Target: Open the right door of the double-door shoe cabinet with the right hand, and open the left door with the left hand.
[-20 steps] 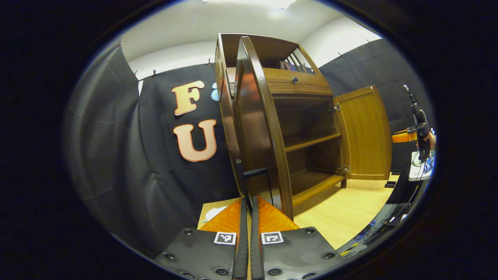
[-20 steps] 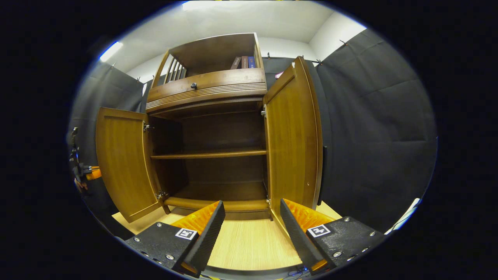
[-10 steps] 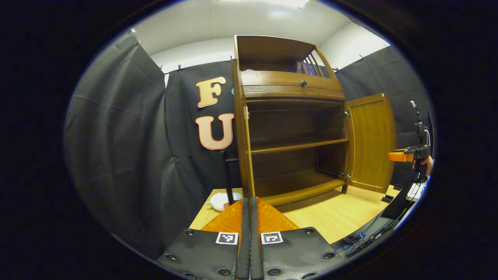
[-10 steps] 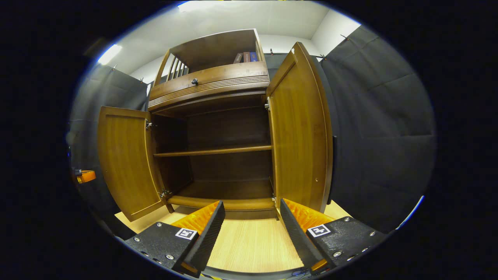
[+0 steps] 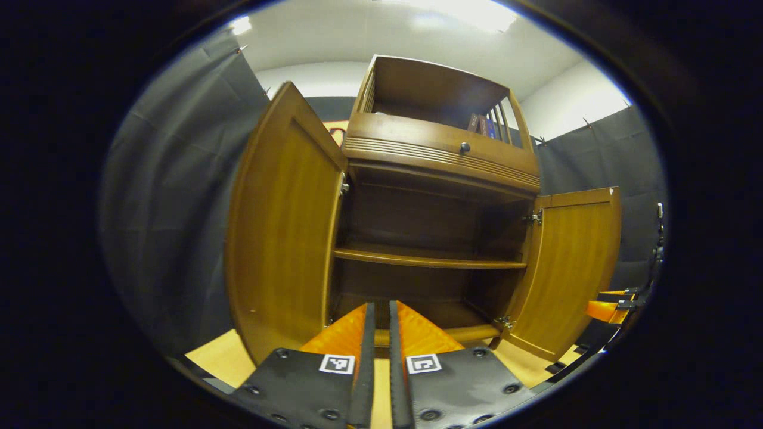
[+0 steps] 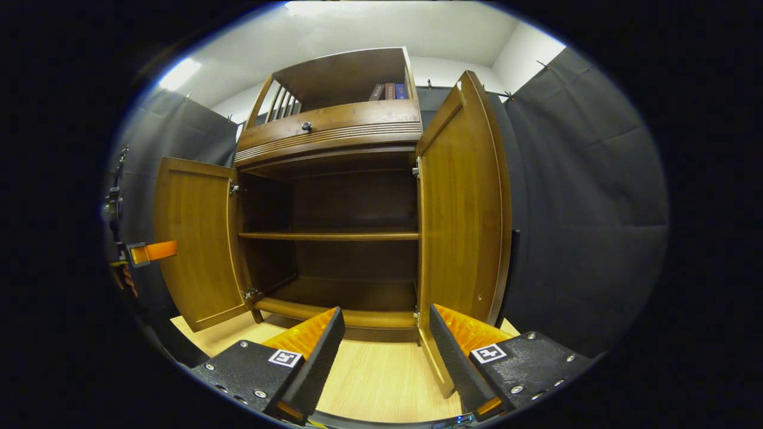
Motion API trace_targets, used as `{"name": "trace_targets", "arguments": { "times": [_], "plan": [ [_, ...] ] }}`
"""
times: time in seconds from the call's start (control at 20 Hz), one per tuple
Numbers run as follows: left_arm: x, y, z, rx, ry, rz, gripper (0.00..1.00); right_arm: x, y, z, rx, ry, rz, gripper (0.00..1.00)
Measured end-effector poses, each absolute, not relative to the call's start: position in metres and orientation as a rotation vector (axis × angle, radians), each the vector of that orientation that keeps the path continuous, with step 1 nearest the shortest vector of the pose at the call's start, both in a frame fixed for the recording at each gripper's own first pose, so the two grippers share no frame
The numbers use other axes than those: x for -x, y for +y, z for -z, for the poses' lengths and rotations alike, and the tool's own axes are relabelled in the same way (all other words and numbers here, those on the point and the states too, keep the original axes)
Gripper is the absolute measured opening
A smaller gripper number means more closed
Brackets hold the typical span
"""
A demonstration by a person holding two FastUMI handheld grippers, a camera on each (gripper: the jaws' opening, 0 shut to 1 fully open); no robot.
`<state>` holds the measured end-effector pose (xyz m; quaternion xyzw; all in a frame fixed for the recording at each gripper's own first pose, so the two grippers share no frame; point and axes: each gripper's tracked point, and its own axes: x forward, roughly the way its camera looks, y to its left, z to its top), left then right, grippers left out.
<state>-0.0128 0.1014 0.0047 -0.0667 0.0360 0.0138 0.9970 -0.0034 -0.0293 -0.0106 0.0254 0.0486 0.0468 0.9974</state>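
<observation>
The wooden shoe cabinet (image 5: 435, 155) stands with both doors swung out. In the left gripper view the left door (image 5: 280, 226) shows its inner face and the right door (image 5: 572, 268) hangs open at the right. My left gripper (image 5: 379, 325) sits low before the bottom shelf, shut but for a thin slit, with nothing between its fingers. In the right gripper view my right gripper (image 6: 387, 333) is open and holds nothing, its right finger (image 6: 462, 333) close by the lower edge of the right door (image 6: 462, 208). The left door (image 6: 194, 244) is at the left.
A drawer with a dark knob (image 6: 306, 126) tops the open compartment, and books (image 6: 390, 91) stand on the top shelf. Light wooden flooring (image 6: 369, 381) lies in front. Black cloth walls close both sides. The other gripper's orange finger (image 6: 154, 251) shows beside the left door.
The left gripper view has swung round from the left door's edge to face the cabinet front, and its fingers have parted by a slit. The right gripper has barely moved.
</observation>
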Motion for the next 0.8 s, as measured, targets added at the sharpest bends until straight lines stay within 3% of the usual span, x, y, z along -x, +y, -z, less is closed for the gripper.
{"name": "trace_targets", "arguments": {
  "times": [0.05, 0.1, 0.15, 0.2, 0.3, 0.45, 0.5, 0.6, 0.8],
  "plan": [
    [0.006, 0.097, -0.001, 0.135, 0.077, -0.036, 0.23, 0.004, -0.032, 0.008, -0.054, 0.089, -0.094, 0.88],
    [0.002, 0.092, 0.004, 0.126, 0.089, -0.038, 0.36, 0.004, -0.034, 0.005, -0.059, 0.082, -0.095, 0.88],
    [0.000, 0.087, 0.010, 0.110, 0.106, -0.043, 0.27, 0.004, -0.037, 0.002, -0.064, 0.079, -0.094, 0.88],
    [-0.001, 0.083, 0.015, 0.097, 0.117, -0.047, 0.34, 0.004, -0.038, 0.001, -0.070, 0.079, -0.093, 0.91],
    [-0.004, 0.074, 0.018, 0.090, 0.118, -0.049, 0.57, 0.004, -0.040, -0.005, -0.082, 0.063, -0.102, 0.88],
    [-0.006, 0.069, 0.017, 0.079, 0.099, -0.083, 0.75, 0.005, -0.042, -0.005, -0.087, 0.059, -0.109, 0.88],
    [-0.007, 0.070, 0.014, 0.081, 0.090, -0.100, 0.81, 0.006, -0.042, -0.005, -0.091, 0.058, -0.112, 0.94],
    [-0.010, 0.068, 0.015, 0.086, 0.081, -0.117, 0.94, 0.005, -0.044, -0.006, -0.098, 0.058, -0.112, 0.94],
    [-0.009, 0.069, 0.013, 0.068, 0.071, -0.129, 0.94, 0.005, -0.049, -0.004, -0.093, 0.057, -0.102, 0.94]
  ]
}}
